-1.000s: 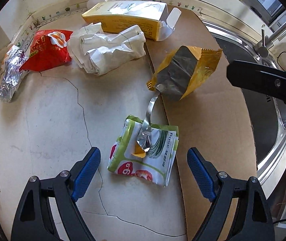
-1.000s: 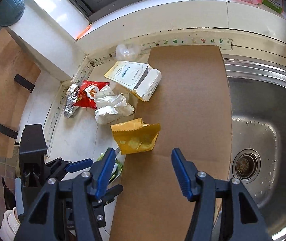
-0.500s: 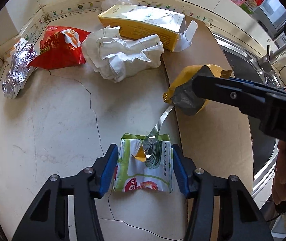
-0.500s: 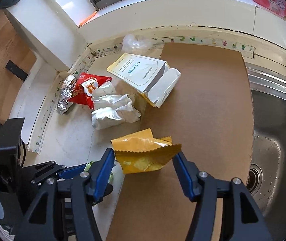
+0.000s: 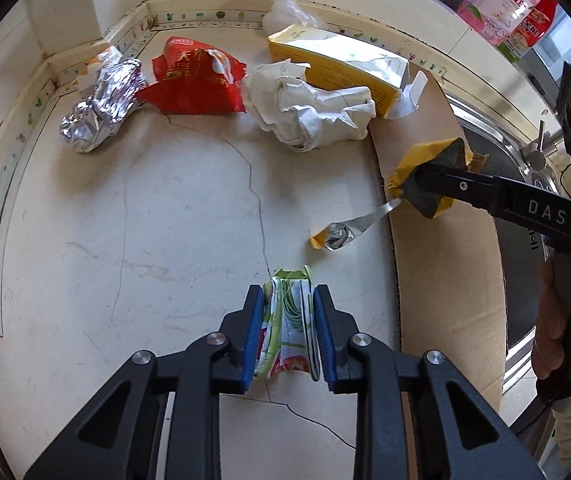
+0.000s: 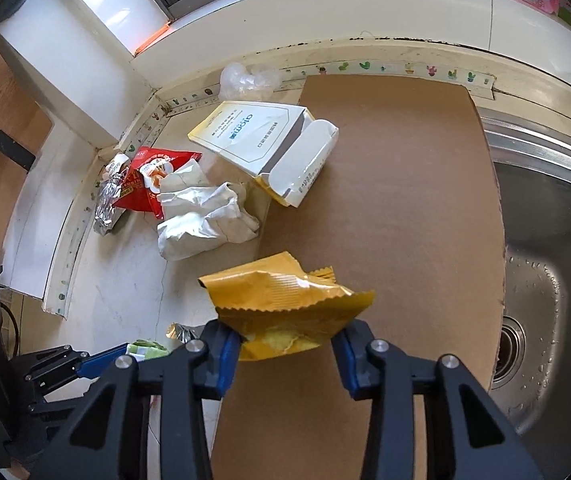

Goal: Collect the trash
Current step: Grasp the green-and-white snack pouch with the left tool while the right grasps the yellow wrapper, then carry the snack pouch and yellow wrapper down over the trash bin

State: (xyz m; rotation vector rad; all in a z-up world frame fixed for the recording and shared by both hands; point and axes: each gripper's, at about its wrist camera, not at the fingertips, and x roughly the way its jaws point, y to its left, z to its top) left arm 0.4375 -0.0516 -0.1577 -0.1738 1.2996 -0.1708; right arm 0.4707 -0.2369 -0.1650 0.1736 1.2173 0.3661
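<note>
Wrappers pinched on both sides of the counter

Trash sits in both grippers. The left gripper [image 5: 287, 312] has its blue pads pressed tight against a green-and-white snack wrapper [image 5: 288, 328], which is squeezed into narrow folds between them, just above the cracked cream countertop [image 5: 145, 220]. The right gripper [image 6: 285, 344] has a yellow foil bag [image 6: 285, 300] between its jaws, which are closing; both pads touch the bag's lower edges, and the bag bulges up and forward over the near left edge of a brown cardboard sheet [image 6: 397, 200]. In the left wrist view that bag shows its grey inner lining past the black finger of the right gripper.

Just beyond the green wrapper, a torn strip of foil [image 5: 341, 234] with a yellow tip lies on the counter beside the cardboard's edge.

Farther back, crumpled white paper [image 5: 309, 116] lies in the middle of the counter, touching a yellow-and-white carton [image 5: 337, 68] with its end flap open; the carton rests partly on the cardboard. Left of the paper is a red snack bag [image 5: 197, 80], and left of that a crushed silver foil wrapper [image 5: 101, 108] near the corner. A clear plastic wad [image 6: 249, 78] sits against the back wall behind the carton. A steel sink [image 6: 545, 260] lies to the right of the cardboard. A person's hand [image 5: 553, 320] grips the handle of the right gripper.
</note>
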